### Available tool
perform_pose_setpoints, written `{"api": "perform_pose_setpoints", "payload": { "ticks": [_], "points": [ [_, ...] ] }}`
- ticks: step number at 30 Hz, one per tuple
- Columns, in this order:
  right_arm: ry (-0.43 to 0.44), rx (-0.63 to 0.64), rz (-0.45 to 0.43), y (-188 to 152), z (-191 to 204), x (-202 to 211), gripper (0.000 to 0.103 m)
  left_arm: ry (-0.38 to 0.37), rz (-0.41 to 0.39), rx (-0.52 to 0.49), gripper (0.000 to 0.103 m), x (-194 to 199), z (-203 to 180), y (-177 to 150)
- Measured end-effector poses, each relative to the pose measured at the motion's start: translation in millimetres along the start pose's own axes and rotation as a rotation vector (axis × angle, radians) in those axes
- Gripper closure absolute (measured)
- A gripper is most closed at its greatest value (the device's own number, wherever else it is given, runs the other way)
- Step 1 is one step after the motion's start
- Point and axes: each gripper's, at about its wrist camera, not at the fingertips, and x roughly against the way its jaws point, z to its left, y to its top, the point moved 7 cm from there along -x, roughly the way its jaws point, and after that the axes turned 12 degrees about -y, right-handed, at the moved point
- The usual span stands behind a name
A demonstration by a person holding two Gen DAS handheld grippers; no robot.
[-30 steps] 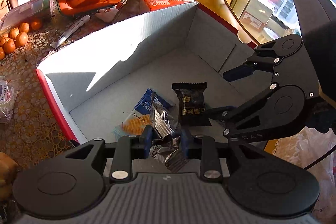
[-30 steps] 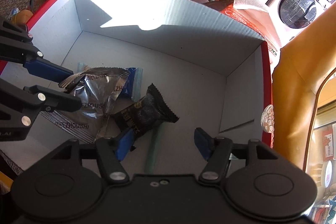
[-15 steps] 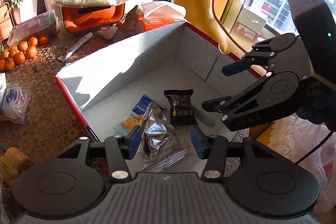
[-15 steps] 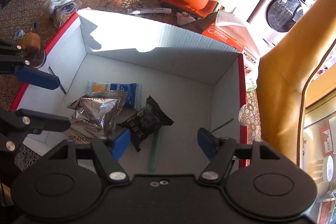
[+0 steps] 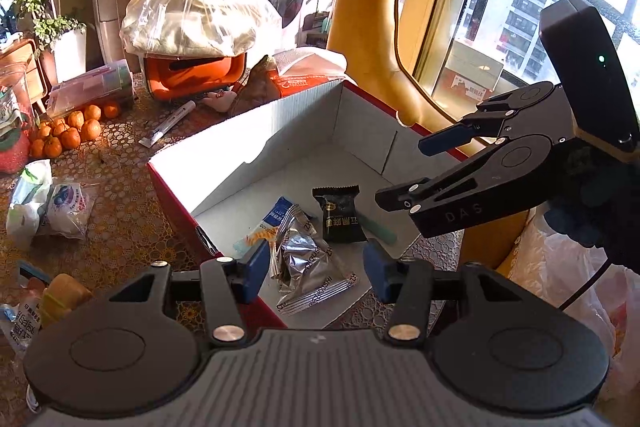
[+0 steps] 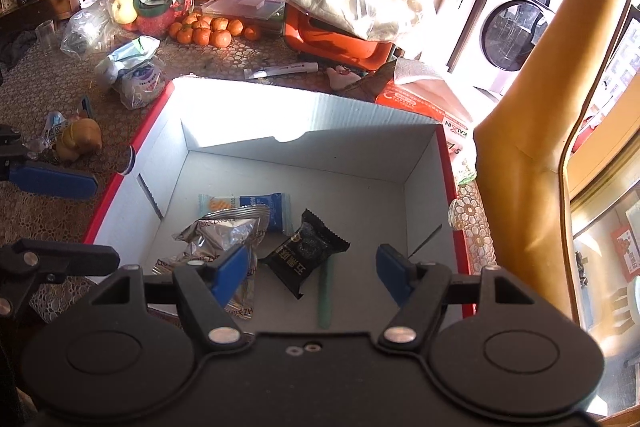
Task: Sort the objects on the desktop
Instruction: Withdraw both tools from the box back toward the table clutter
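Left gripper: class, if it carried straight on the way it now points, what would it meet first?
Most likely the silver snack packet lying in the box, seen between the left gripper's open jaws; depth is uncertain.

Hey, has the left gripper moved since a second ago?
Yes. The left gripper has pulled up and back from the box; its jaws opened, leaving the silver packet on the box floor.

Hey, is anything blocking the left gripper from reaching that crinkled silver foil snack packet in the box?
Nothing visible. The left gripper hangs open above the crinkled silver foil snack packet, which lies on top in the white cardboard box with red outside, with only air between.
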Motion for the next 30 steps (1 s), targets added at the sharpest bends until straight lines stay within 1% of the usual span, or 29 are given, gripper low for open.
{"api": "perform_pose_setpoints", "payload": {
  "ticks": [4,7,11,13,18,21,22,25,27,30],
  "points": [
    [-0.004,-0.043,-0.029,-3,3,12,0.032,0.001,-0.028,-0.004,0.053,15,-3,-3],
    [0.001,-0.058,-0.04,-5,7,19,0.029,0.002,-0.051,0.001,0.053,25,-3,-6],
    [0.009,-0.076,-0.052,-7,12,28,0.023,0.006,-0.074,-0.011,0.046,37,-5,-9],
    [0.013,-0.093,-0.055,-8,13,31,0.023,0.001,-0.082,-0.011,0.045,41,-6,-11],
    [0.022,-0.131,-0.068,-12,18,40,0.019,-0.008,-0.098,0.001,0.04,52,-4,-16],
    [0.022,-0.137,-0.078,-14,25,45,0.018,0.001,-0.099,0.001,0.037,57,-3,-20],
    [0.02,-0.139,-0.085,-14,27,46,0.018,0.005,-0.099,0.003,0.036,58,-2,-22],
    [-0.029,-0.161,-0.126,-12,29,53,0.018,0.013,-0.1,0.01,0.034,62,2,-27],
    [-0.031,-0.183,-0.142,-11,30,57,0.016,0.017,-0.102,0.01,0.027,65,4,-29],
    [-0.019,-0.199,-0.152,-9,33,60,0.014,0.026,-0.107,0.002,0.022,71,7,-32]
  ]
}}
